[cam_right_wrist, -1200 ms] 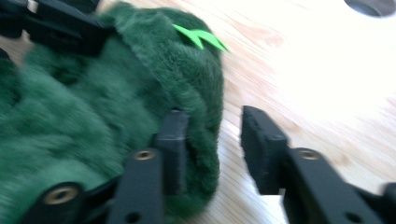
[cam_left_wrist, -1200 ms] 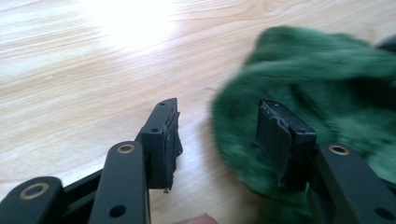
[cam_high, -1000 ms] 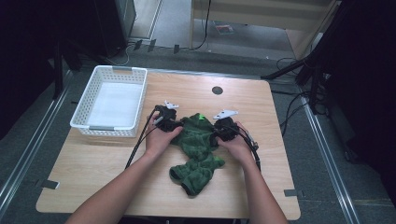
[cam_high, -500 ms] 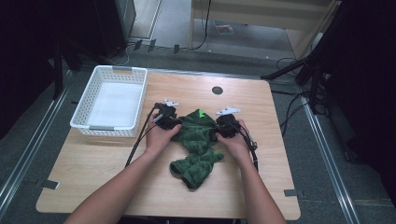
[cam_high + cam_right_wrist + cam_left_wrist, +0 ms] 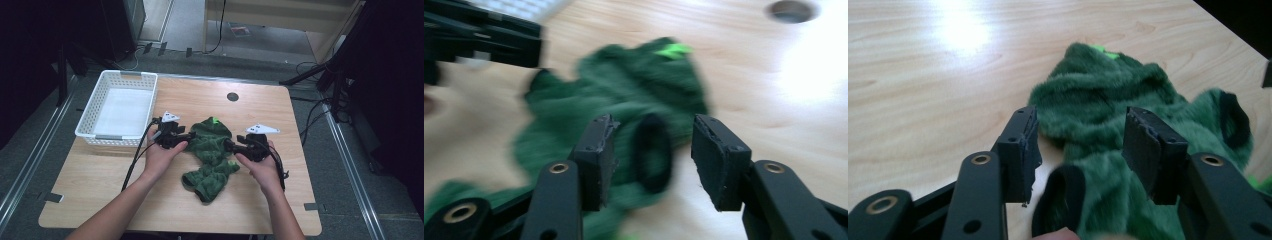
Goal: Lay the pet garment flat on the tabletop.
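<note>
Centrally on the pale wood-grain table (image 5: pixel 125 200) lay a crumpled, plush green garment (image 5: pixel 212 155) with dark-trimmed cuffs. Both the left gripper (image 5: pixel 1080 142) and the right gripper (image 5: pixel 651 145) stood with jaws spread wide, each straddling a dark-edged cuff, clamping nothing. A white latticed plastic basket (image 5: pixel 95 112) sat nearby.
</note>
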`<state>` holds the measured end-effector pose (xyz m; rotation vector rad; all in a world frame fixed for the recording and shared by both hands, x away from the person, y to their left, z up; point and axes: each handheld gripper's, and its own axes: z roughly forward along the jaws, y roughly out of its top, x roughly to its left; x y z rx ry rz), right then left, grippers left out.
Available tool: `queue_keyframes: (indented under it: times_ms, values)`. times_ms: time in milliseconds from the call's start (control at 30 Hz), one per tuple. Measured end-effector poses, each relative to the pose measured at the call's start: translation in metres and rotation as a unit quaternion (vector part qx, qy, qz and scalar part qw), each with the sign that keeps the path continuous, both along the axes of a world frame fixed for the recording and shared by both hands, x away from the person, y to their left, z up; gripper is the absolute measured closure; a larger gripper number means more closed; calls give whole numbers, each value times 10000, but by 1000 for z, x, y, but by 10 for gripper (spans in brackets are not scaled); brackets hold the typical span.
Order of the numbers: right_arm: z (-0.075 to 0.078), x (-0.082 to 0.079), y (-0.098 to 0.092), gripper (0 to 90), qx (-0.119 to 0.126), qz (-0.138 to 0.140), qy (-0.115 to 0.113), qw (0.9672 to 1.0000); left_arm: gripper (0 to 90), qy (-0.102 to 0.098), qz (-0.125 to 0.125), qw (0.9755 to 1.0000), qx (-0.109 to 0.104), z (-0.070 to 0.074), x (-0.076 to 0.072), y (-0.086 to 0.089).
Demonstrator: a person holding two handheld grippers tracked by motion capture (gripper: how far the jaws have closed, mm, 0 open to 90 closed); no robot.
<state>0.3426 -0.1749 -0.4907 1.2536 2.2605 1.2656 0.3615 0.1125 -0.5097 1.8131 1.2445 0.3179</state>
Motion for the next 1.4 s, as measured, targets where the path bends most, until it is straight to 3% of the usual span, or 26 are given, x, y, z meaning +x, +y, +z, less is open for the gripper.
queue_keyframes:
  times_ms: [67, 100, 200, 233, 267, 333, 400, 467, 533, 600, 733, 800, 867, 933, 1000, 1067, 1133, 1200, 1267, 1333, 1400]
  values:
    - [-5, -10, 5, 477, 163, 146, 100, 9997, 468, 149, -68, 9999, 31, -4, -3, -1]
    - [-9, -15, 10, 466, 131, 255, 174, 9994, 465, 226, -130, 9996, 98, -6, -4, -2]
    - [-24, -23, 23, 474, -204, 464, 419, 9978, 486, 382, -97, 9987, 322, -16, -2, -7]
    - [-30, -24, 27, 509, -292, 482, 503, 9971, 514, 424, -88, 9982, 405, -20, -2, -9]
    - [-36, -25, 29, 603, -400, 519, 581, 9962, 563, 425, -78, 9981, 446, -22, -2, -10]
    - [-41, -27, 32, 703, -468, 597, 600, 9953, 648, 369, -48, 9973, 636, -26, -2, -11]
    - [-42, -29, 32, 681, -656, 578, 535, 9947, 656, 428, -21, 9974, 577, -27, -2, -9]
    - [-35, -35, 29, 621, -570, 443, 433, 9965, 601, 353, 12, 9984, 441, -23, -7, -6]
    - [-25, -47, 27, 555, -401, 387, 244, 9981, 508, 223, 5, 9993, 284, -16, -18, -1]
    - [-18, -64, 27, 540, -235, 477, 67, 9986, 471, 67, -88, 9998, 185, -12, -37, 3]
    - [-16, -102, 36, 536, -116, 1047, -134, 9943, 457, 38, -359, 9993, 50, -16, -72, 7]
    - [-22, -117, 43, 520, -36, 1353, -57, 9908, 455, 88, -532, 9985, 23, -21, -87, 5]
    - [-31, -127, 52, 480, -219, 1588, 40, 9871, 451, 171, -740, 9970, 142, -26, -99, -1]
    - [-40, -130, 60, 478, -410, 1620, 126, 9859, 441, 140, -868, 9955, 340, -30, -107, -7]
    - [-47, -131, 66, 571, -715, 1533, 110, 9855, 452, 202, -861, 9954, 369, -35, -111, -11]
    - [-48, -129, 67, 763, -822, 1362, 68, 9872, 519, 138, -917, 9941, 560, -38, -114, -14]
    - [-43, -127, 62, 837, -661, 1330, 47, 9889, 614, 74, -976, 9929, 669, -38, -115, -16]
    - [-31, -124, 52, 851, -361, 1140, -95, 9928, 733, 51, -1029, 9916, 784, -38, -115, -15]
    - [-16, -121, 35, 853, 180, 788, -242, 9964, 802, 80, -1062, 9913, 777, -38, -114, -11]
    - [-2, -118, 9, 853, 801, 263, -302, 9960, 830, 88, -1065, 9909, 818, -37, -112, -6]
    - [2, -115, -13, 855, 1018, -209, -318, 9941, 837, 54, -1026, 9905, 913, -36, -111, 2]
